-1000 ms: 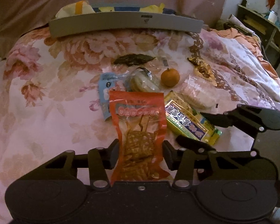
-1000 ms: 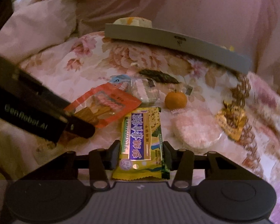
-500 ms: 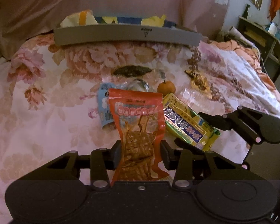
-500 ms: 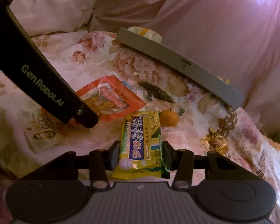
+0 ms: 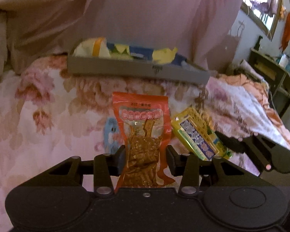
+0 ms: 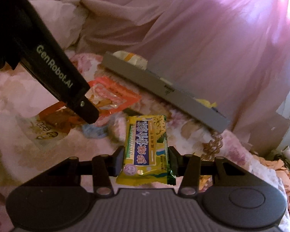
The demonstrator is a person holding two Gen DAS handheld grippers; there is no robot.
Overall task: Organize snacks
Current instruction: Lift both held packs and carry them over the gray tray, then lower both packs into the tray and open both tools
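While clamped, orange packet (image 5: 143,135) within left hand-held gripper (image 5: 146,159)

Left gripper (image 5: 146,159) pads clamped tight on the orange packet (image 5: 143,135), angled downward. Right gripper (image 6: 146,162) pinches the yellow packet (image 6: 147,145) from both sides, also tilted down. From the right wrist view, the left gripper's black body sits up and to the left.
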